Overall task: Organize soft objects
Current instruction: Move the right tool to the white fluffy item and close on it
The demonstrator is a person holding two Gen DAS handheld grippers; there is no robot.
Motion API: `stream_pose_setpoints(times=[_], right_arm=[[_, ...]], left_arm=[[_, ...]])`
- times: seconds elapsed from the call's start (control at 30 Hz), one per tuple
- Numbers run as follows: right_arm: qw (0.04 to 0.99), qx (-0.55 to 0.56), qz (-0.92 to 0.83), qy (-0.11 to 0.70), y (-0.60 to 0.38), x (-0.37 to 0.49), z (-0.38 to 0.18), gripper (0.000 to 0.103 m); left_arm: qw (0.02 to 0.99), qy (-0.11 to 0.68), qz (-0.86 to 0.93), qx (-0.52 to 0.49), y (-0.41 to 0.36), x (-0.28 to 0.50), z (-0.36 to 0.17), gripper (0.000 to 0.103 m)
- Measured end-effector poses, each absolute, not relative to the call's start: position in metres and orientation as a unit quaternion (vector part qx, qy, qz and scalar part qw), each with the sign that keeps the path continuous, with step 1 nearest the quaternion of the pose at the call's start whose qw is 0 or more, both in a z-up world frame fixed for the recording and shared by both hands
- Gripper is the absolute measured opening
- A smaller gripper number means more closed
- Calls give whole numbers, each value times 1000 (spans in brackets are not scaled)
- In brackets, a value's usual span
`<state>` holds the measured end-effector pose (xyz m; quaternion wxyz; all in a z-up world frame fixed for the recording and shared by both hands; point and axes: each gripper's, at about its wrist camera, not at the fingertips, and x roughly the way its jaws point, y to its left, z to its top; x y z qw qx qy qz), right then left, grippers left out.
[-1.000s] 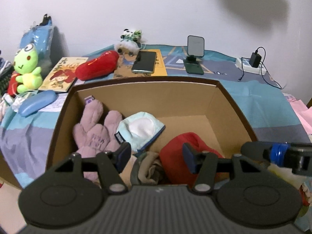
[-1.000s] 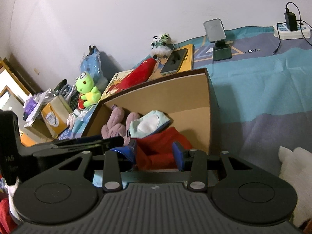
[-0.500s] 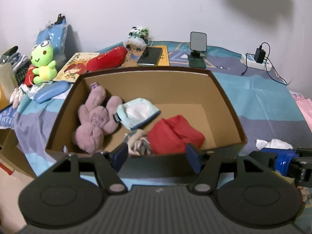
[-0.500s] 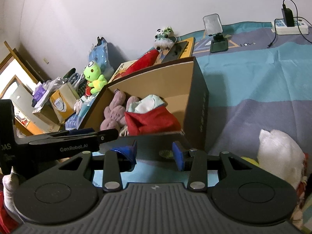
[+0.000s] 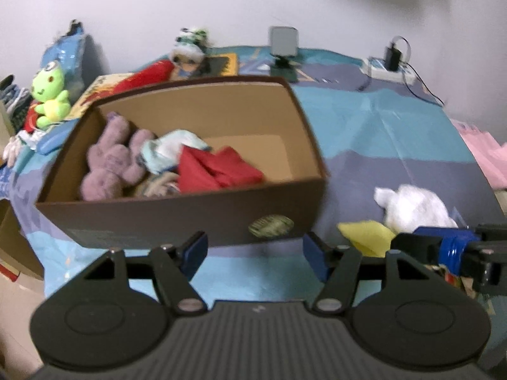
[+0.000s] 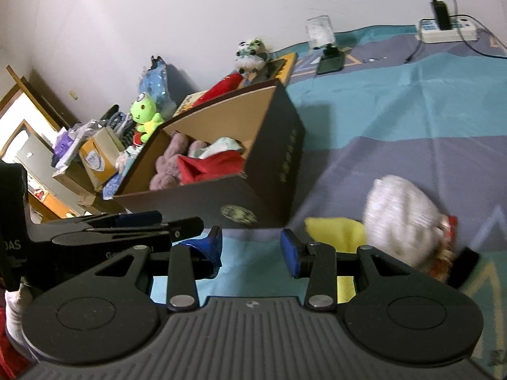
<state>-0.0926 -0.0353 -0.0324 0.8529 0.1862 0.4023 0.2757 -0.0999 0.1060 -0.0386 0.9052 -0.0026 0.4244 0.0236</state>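
Nearest of all, the left gripper (image 5: 255,251) hangs just short of the near wall of the cardboard box (image 5: 177,218), its blue pads spread wide with nothing between them. The right gripper (image 6: 252,251) sits off the box's near right corner, its jaws parted more narrowly and likewise empty, only bedspread (image 6: 396,114) showing in the gap.

Just past the right gripper's right finger, on the cover to the right of the box, lies a yellow cloth (image 6: 336,229), and touching it on the far right side a white fluffy toy (image 6: 402,218). From the left gripper both lie ahead and to the right, clear of its pads.

Inside the box, a mauve plush (image 5: 109,161) fills the left end, a pale blue and white cap (image 5: 171,150) leans beside it, and a red cloth (image 5: 218,169) lies in the middle toward the near wall; the right end shows bare cardboard.

Left of the box a green frog toy (image 5: 50,95) sits upright. Behind the box are a red plush (image 5: 142,77), a small panda toy (image 5: 188,47) and a phone stand (image 5: 283,49). Far right of the box, a power strip (image 5: 388,69) lies by the wall
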Motion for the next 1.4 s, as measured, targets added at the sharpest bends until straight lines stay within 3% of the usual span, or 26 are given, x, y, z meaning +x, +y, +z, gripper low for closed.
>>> stream_pose_setpoints(times=[0.4, 0.7, 1.13, 1.17, 1.2, 1.4], right_arm=[[868, 196, 196, 411, -103, -118, -52, 24], [852, 288, 133, 416, -153, -100, -65, 24], [813, 328, 136, 462, -141, -47, -94, 26], [808, 332, 139, 467, -139, -44, -97, 25], [804, 331, 145, 473, -138, -42, -100, 24], [814, 314, 159, 462, -136, -43, -94, 21]], left_arm=[[892, 440, -104, 8, 31, -90, -56, 65], [885, 437, -159, 28, -21, -58, -69, 65], [869, 452, -199, -17, -28, -25, -91, 66], [866, 456, -206, -24, -27, -24, -94, 65], [862, 459, -213, -31, -27, -22, -97, 56], [861, 442, -248, -45, -22, -24, -92, 46]])
